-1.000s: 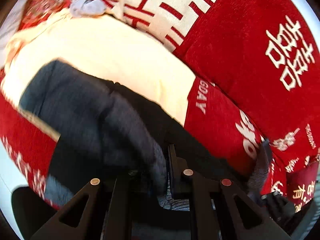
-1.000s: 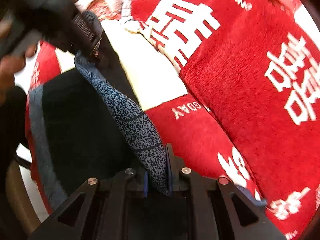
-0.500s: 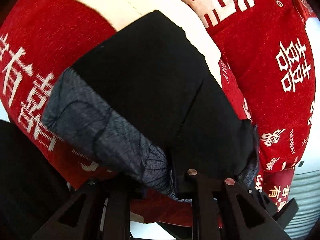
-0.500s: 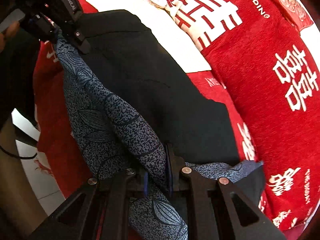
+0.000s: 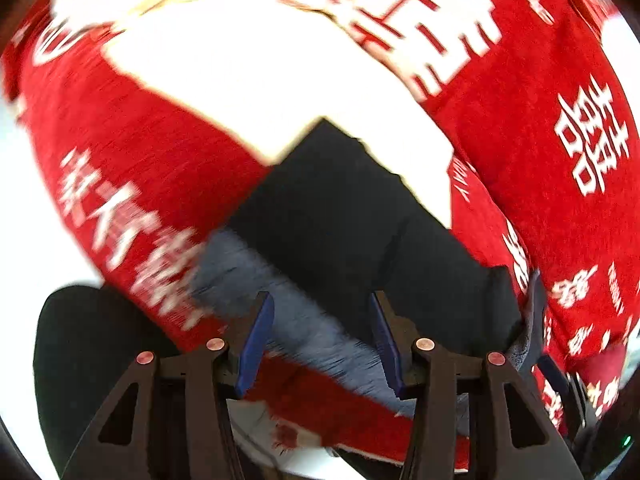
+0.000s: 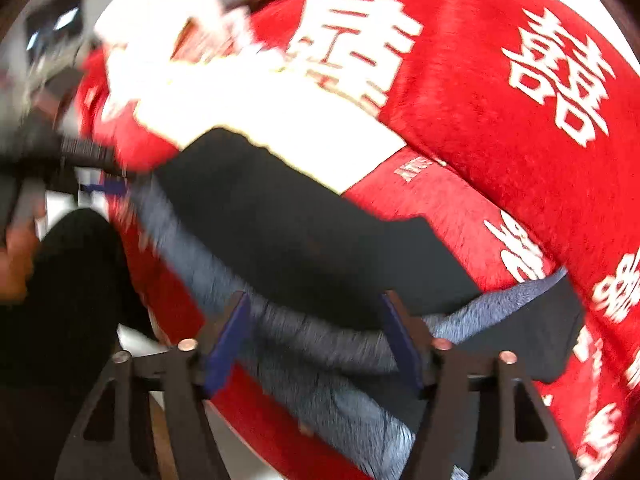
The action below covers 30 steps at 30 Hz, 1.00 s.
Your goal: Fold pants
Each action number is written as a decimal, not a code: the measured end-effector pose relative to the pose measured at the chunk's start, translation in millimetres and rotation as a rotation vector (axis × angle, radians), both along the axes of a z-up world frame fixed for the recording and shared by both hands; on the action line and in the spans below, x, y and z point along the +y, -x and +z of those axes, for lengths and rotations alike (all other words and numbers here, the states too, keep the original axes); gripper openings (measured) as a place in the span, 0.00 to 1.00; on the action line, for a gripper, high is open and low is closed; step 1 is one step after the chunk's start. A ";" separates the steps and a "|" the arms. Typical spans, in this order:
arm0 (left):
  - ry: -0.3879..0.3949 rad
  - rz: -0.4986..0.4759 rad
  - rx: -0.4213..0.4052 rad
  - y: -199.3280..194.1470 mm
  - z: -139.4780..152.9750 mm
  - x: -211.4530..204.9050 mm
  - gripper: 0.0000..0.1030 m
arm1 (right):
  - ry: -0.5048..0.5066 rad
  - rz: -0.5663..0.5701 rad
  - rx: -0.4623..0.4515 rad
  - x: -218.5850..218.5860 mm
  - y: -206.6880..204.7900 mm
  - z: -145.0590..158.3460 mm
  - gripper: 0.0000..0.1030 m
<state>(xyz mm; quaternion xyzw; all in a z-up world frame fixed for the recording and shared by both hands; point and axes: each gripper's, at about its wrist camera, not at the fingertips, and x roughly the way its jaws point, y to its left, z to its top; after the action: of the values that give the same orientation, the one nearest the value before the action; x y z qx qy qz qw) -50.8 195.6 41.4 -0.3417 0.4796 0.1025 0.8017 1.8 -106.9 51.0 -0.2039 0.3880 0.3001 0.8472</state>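
The left hand-held gripper [image 5: 320, 336] is wide open, its two blue-padded fingers [image 5: 256, 336] well apart, and it holds nothing; the grey patterned band of the pants [image 5: 340, 220] lies just under the gap between them. The right hand-held gripper [image 6: 316, 332] is also wide open and empty, with its blue fingers [image 6: 228, 332] standing on both sides of the same grey band. The pants are black with this grey edge, and they lie folded flat on a red blanket [image 5: 540, 160] that carries white Chinese characters. In the right wrist view the grey edge runs from the left down toward the gripper, and a black corner of the pants sticks out to the right, over the red cloth. The far end of the pants rests on a white sheet [image 5: 260, 80], which lies on the blanket behind them. In the right wrist view, at the left edge, I can see the other gripper as a blurred dark shape, near the left end of the pants. A dark rounded shape [image 5: 88, 360] shows at the lower left of the left wrist view; I cannot tell what it is. Both views are blurred.
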 end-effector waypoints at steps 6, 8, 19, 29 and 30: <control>-0.156 -0.168 0.092 -52.7 -18.9 -55.4 0.48 | 0.064 -0.154 0.159 6.8 -38.8 -55.2 0.69; -0.181 -0.206 0.148 -54.3 -36.6 -61.9 0.49 | 0.075 -0.210 0.193 -11.5 -37.9 -66.6 0.68; -0.282 -0.211 0.145 -46.5 -34.9 -78.1 0.54 | 0.089 -0.647 0.065 -113.9 -135.7 -9.5 0.82; -0.285 -0.221 0.156 -56.9 -34.8 -82.6 0.54 | 0.135 -0.913 0.433 -184.8 -252.1 -72.4 0.60; -0.281 -0.222 0.158 -57.5 -34.9 -82.2 0.54 | 0.113 -0.911 0.439 -189.6 -249.2 -68.4 0.50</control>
<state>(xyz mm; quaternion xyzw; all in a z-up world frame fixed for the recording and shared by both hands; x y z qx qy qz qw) 6.7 113.3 6.5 -0.1621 0.5568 0.1061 0.8077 250.9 -296.5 -17.4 0.0084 0.6220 -0.0858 0.7783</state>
